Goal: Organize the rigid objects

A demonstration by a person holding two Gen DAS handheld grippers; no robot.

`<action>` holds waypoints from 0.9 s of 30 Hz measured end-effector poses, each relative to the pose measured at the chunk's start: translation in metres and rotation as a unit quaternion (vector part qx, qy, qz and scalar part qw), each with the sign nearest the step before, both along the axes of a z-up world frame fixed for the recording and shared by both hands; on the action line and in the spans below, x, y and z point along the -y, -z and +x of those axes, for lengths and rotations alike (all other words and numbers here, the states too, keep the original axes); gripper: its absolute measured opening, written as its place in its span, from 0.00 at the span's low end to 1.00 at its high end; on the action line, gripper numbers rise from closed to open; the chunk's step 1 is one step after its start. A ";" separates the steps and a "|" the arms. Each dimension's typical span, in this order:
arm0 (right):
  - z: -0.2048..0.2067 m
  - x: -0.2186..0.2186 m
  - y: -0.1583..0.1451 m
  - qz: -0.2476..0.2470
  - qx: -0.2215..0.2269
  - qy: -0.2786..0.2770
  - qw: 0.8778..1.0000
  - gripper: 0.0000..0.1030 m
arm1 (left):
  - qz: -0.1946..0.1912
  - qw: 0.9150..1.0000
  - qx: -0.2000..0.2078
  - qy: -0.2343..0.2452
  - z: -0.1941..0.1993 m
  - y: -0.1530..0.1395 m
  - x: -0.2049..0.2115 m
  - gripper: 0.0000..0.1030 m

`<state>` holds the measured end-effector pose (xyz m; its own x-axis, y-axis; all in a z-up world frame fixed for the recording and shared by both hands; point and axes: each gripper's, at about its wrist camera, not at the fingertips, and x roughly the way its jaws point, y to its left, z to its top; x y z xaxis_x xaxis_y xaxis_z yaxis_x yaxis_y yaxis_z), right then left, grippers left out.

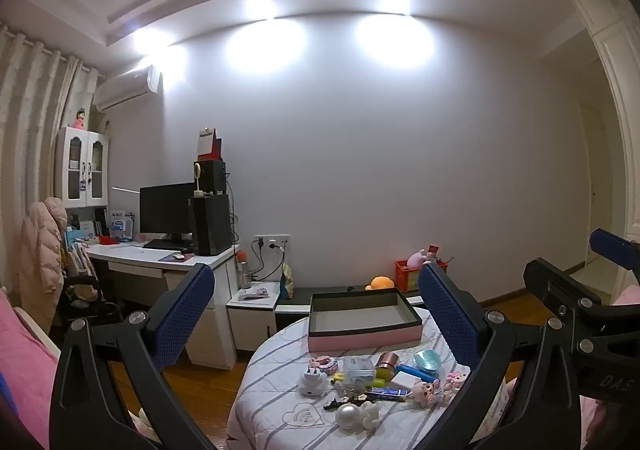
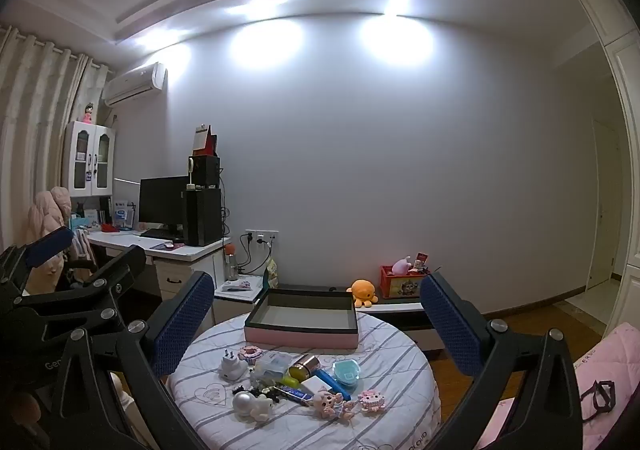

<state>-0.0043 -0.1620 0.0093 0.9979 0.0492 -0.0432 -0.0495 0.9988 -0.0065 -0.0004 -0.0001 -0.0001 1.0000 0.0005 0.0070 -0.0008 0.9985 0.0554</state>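
Observation:
A round table with a striped cloth (image 1: 272, 370) (image 2: 400, 350) carries an open pink box (image 1: 362, 336) (image 2: 300, 336) at its far side and a heap of small objects in front: a white plug (image 2: 231, 368), a clear case (image 2: 274, 366), a gold tin (image 2: 304, 366), a teal case (image 2: 346, 370), a doll (image 2: 330, 402) and a white figure (image 2: 252, 404). My left gripper (image 1: 316, 310) is open and empty, held above the table's near side. My right gripper (image 2: 318, 314) is open and empty, likewise raised before the table. Each gripper shows at the edge of the other's view.
A white desk (image 2: 176, 252) with a monitor and black speakers stands at the left. A low shelf along the wall holds an orange plush (image 2: 362, 292) and a red toy box (image 2: 402, 284). A chair with a pink coat (image 1: 40, 250) is far left. Pink bedding (image 2: 600, 370) lies at the right.

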 end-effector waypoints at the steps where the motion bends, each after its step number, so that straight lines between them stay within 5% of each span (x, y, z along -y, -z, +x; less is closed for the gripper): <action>1: 0.000 0.000 0.000 0.002 0.009 0.000 1.000 1.00 | 0.000 1.000 -0.001 0.000 0.000 0.000 0.000 1.00; 27: 0.002 0.000 0.004 -0.004 -0.005 -0.001 1.000 1.00 | -0.002 1.000 -0.016 -0.001 0.002 0.001 -0.003 1.00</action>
<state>-0.0022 -0.1621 0.0058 0.9973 0.0501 -0.0536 -0.0509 0.9986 -0.0130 0.0014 0.0030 -0.0008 0.9997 0.0029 -0.0249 -0.0016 0.9986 0.0523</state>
